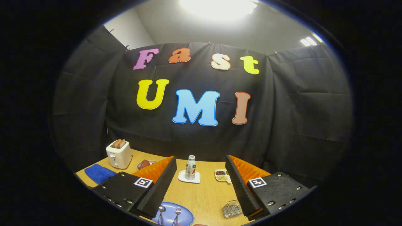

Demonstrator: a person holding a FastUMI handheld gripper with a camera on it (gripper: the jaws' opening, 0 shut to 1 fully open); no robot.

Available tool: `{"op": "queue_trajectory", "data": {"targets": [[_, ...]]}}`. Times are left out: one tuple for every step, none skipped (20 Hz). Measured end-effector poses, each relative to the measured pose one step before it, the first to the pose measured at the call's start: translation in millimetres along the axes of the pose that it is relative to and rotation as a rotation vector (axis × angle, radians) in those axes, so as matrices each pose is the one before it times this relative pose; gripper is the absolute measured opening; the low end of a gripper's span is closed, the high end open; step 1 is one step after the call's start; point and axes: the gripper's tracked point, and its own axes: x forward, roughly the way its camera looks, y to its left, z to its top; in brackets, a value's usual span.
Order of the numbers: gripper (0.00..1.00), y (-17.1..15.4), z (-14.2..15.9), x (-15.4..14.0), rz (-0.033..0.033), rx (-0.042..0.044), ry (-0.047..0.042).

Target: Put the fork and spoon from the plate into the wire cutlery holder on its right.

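While the gripper (201, 175) hangs above the table (204, 194), its two fingers stand wide apart with nothing between them but bare wood and, farther off, a bottle (190, 167).

Below the fingers, on the near side of the table, lies the plate (185, 216), blue and round. On it the spoon (161, 212) and the fork (176, 214) lie side by side, the spoon on the left, bowl and tines pointing away toward the far wall (their handles run out of sight at the near edge). The plate sits just beside the left finger's lower end, partly tucked under it.

To the right of the plate, with a strip of bare table between, stands the holder (231, 208), a small wire basket. It sits close against the right finger's lower end, and part of it is hidden behind that finger. Whether anything is in it cannot be told.

Beyond the fingers, the bottle stands upright on a white coaster (189, 177) near the middle of the table. Just right of it is a small white dish (221, 175) with dark and pale bits in separate parts. To the left, a small plate (145, 164) holds something reddish brown, half hidden by the left finger. Farther left a white toaster (118, 153) stands with two slices poking out of its slots, and a blue cloth (99, 173) lies in front of it near the table's edge.
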Motion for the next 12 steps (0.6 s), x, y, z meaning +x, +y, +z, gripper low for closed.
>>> {"op": "queue_trajectory", "data": {"targets": [[0.95, 5.88, -7.96, 0.9, 0.0168, -0.01246, 0.01634], [0.95, 4.1, -8.16, 0.16, 0.01401, -0.01371, 0.02012], [0.95, 4.11, -9.8, 0.05, 0.01759, -0.01481, 0.02271], [0.96, 4.05, -6.69, -0.53, 0.01134, -0.01139, 0.0157], [0.96, 3.11, -5.94, 0.21, 0.00847, -0.00752, 0.01317], [0.96, 4.63, -8.4, 0.87, 0.0135, -0.00384, 0.0176], [0.96, 5.51, -8.11, 1.06, 0.01471, 0.00674, 0.02525], [0.96, 6.34, -10.64, 1.34, 0.01802, 0.01163, 0.02703], [0.96, 5.28, -8.6, 3.12, 0.01568, 0.00931, 0.02928], [0.96, 3.21, -10.21, 2.48, 0.01002, 0.00564, 0.03392], [0.96, 4.4, -12.42, 3.83, 0.01242, 0.00538, 0.0399], [0.96, 2.36, -9.63, 2.97, 0.00604, 0.00435, 0.03559]]}}
